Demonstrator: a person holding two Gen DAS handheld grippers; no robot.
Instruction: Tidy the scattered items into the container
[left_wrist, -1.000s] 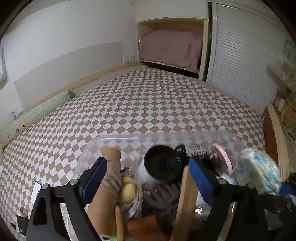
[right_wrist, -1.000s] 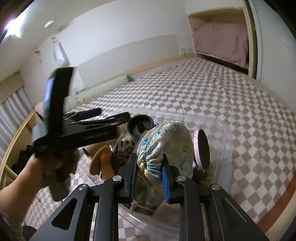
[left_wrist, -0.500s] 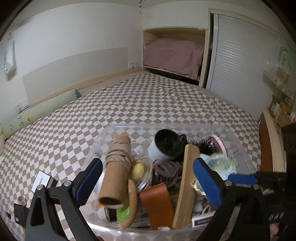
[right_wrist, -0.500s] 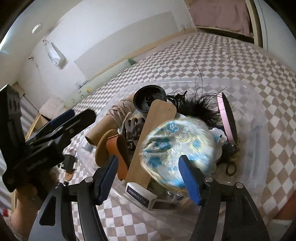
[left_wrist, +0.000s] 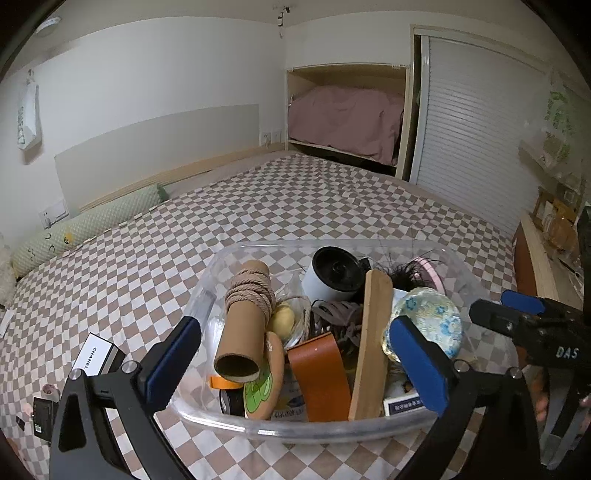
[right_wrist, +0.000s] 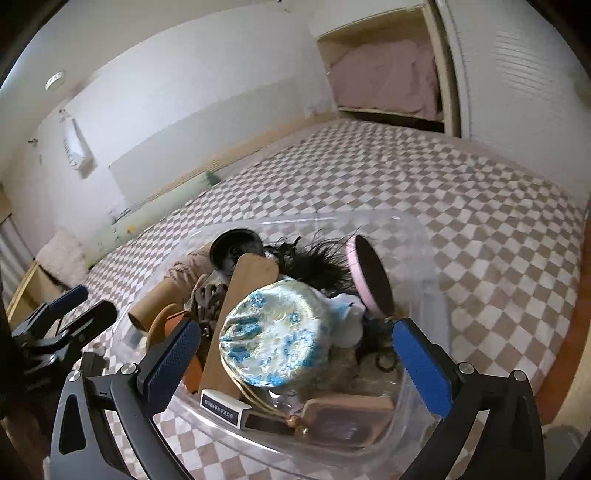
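On the bed (left_wrist: 332, 206): clear container (left_wrist: 207, 295) heaped; floral pouch (right_wrist: 275, 332) on top.
Left tool (left_wrist: 295, 354): spread wide, empty.
Right tool (right_wrist: 295, 350): spread wide, empty, clear of pouch.
Beside container: white box (left_wrist: 94, 352), outside it.

A big bed (left_wrist: 295, 206) is covered with a brown and white checked sheet. A long green pillow (left_wrist: 85, 229) is laid at its far side, next to a white wall (left_wrist: 147, 81). A pink blanket (left_wrist: 343, 122) is folded in an open wooden cupboard (left_wrist: 347, 70) — beside it a white slatted door (left_wrist: 476, 129) is seen. Wall sockets (left_wrist: 53, 216) are seen near the pillow.
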